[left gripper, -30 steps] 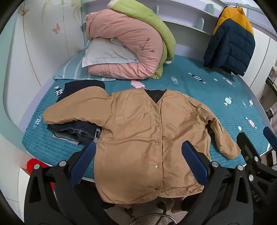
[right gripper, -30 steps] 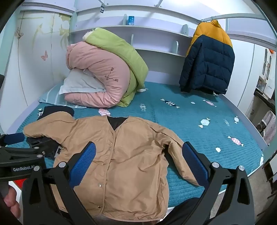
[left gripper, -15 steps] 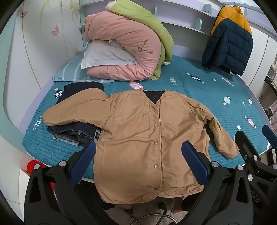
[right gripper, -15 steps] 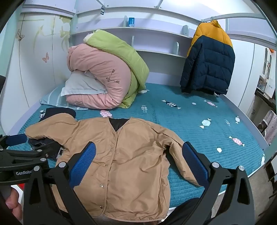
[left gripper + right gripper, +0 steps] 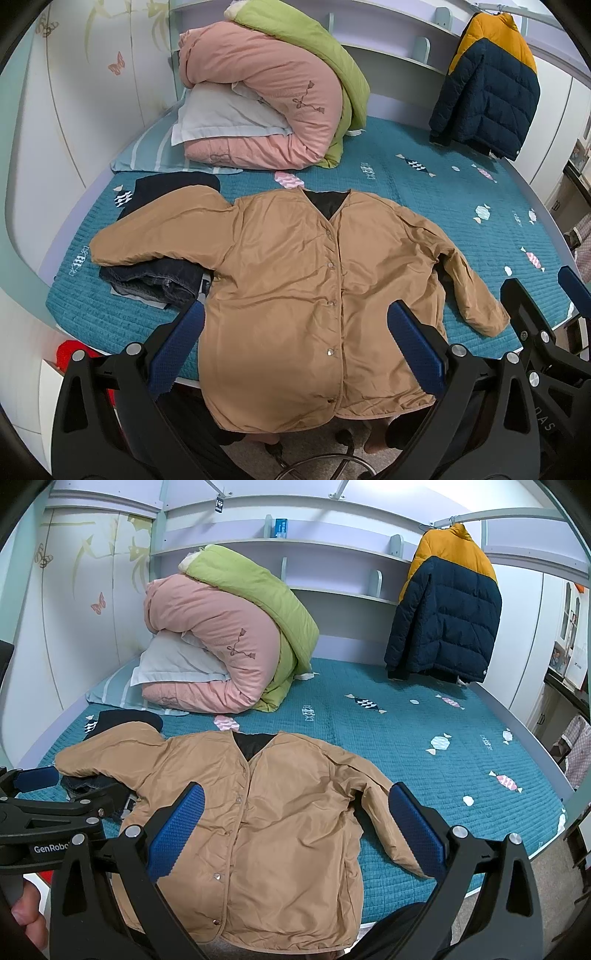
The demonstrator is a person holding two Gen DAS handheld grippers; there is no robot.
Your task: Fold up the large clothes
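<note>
A tan snap-front jacket (image 5: 295, 280) (image 5: 273, 819) lies front up and spread out on the teal bed, its hem hanging over the near edge. Its left sleeve rests on a stack of folded dark clothes (image 5: 159, 280); the right sleeve angles toward the bed's edge. My left gripper (image 5: 295, 347) hovers open above the jacket's lower half, holding nothing. Open too, my right gripper (image 5: 295, 827) hangs over the jacket's right side and is empty. The left gripper's fingers (image 5: 37, 775) show at the left edge of the right wrist view.
Rolled pink and green quilts (image 5: 280, 99) with a pillow lie at the head of the teal bed cover (image 5: 443, 192). A navy and yellow puffer jacket (image 5: 447, 605) hangs at the back right. Walls bound the bed at left; a chair base (image 5: 317, 465) stands below.
Both views have drifted slightly, the jacket sitting a touch higher and further left. The jacket has not moved and both grippers remain open.
</note>
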